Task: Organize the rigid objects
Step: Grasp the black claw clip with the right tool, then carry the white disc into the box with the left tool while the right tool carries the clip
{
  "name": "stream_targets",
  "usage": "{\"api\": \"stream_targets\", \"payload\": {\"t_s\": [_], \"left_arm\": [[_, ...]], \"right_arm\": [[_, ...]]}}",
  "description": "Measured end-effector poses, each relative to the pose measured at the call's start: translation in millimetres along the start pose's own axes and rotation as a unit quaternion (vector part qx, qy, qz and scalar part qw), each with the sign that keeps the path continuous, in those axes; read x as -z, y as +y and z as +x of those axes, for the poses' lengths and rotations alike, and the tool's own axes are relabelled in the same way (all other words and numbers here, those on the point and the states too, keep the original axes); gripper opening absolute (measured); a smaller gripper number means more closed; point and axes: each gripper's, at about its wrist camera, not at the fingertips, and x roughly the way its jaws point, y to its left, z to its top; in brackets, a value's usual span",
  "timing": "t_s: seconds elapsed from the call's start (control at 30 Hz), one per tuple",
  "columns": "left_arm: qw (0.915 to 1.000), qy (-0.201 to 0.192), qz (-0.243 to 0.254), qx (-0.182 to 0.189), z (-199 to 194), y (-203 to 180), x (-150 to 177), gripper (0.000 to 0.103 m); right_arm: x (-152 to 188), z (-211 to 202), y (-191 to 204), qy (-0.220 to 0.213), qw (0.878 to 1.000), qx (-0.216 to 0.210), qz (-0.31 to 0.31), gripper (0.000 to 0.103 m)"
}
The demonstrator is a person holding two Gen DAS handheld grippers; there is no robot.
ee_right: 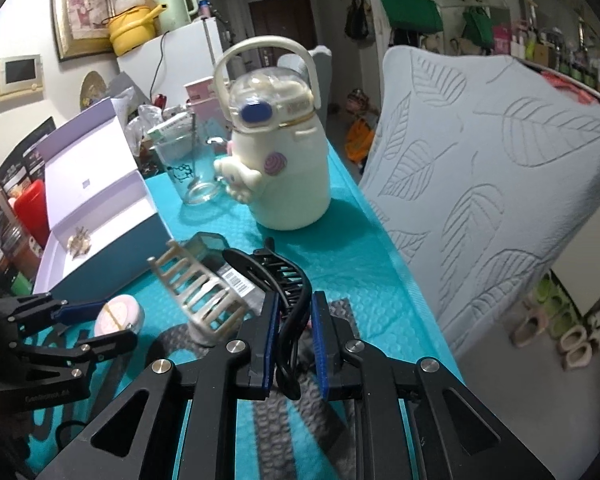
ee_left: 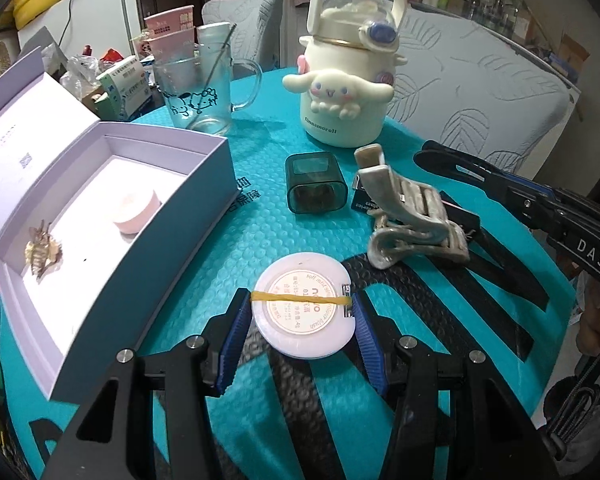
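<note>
While gripped, compact fills left claw.

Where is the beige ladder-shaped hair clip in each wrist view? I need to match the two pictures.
Left wrist view: the beige ladder-shaped hair clip lies right of centre on the teal bubble mat, beyond the left claw.
Right wrist view: the clip is left of centre, just left of the right claw.
Shared landmark: the cream cartoon-dog water bottle stands behind it in both.
</note>
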Motion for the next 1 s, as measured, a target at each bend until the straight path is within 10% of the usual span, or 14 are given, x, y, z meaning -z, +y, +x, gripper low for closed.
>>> {"api": "stream_targets", "payload": {"t_s": [1.0], "left_arm": [[0.9940,-0.054,-0.069,-0.066,-94.3,43.7,79.3,0.051]], "right_arm": [[47.4,-47.3,98.5,0.001,0.996,-0.073,-0.051,0.016]]}}
